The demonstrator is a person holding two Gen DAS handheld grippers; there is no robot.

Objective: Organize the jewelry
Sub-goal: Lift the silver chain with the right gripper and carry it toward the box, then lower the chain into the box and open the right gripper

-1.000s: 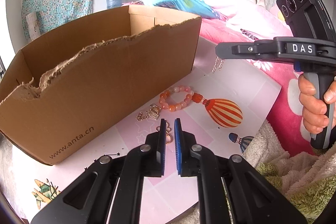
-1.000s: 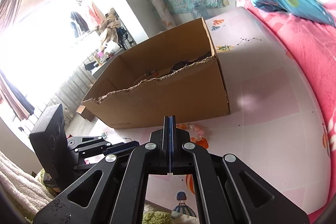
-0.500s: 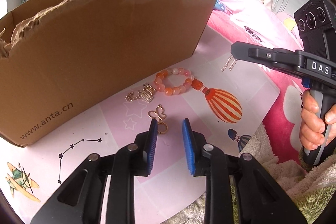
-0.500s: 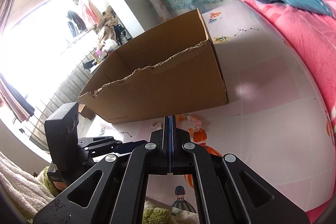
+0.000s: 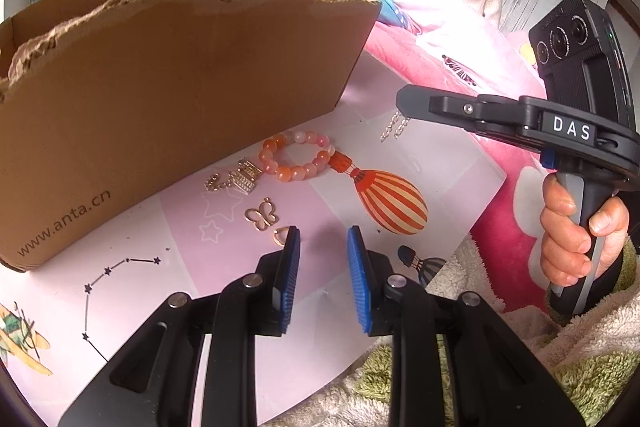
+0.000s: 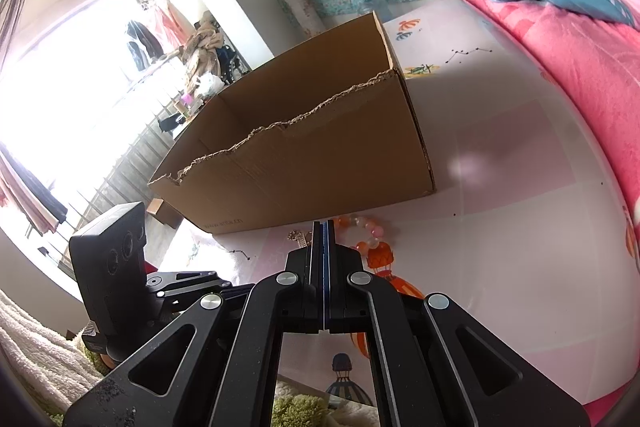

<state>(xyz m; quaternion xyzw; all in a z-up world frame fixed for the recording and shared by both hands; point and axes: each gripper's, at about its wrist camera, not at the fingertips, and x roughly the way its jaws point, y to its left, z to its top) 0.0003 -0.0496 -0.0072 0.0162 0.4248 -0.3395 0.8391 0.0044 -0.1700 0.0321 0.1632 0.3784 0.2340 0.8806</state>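
Jewelry lies scattered on the pink patterned mat (image 5: 304,311) in front of the torn cardboard box (image 5: 160,99): a bead bracelet (image 5: 298,159) of orange and pink stones nearest the box wall, a small gold chain piece (image 5: 236,181) to its left, a gold butterfly charm (image 5: 262,215) closer to the person, and a pair of pale dangling earrings (image 5: 394,129) farther off toward the pink bedding. The left gripper (image 5: 323,255) hangs low over the mat with its blue pads spread apart and nothing between them; a little gold ring attached below the butterfly peeps out just beside the left pad. The right gripper (image 6: 323,247) is held off to the side, its jaws pressed flat together and empty, a hand (image 5: 576,239) wrapped round its handle. By my reckoning the step in hand is picking up the butterfly charm, with the box as its likely home. The next move would seem to call for shifting the open pads a touch toward the charm, lowering them until they straddle it, then closing gently, since so thin and flat a piece could easily slip out or skid across the smooth mat.
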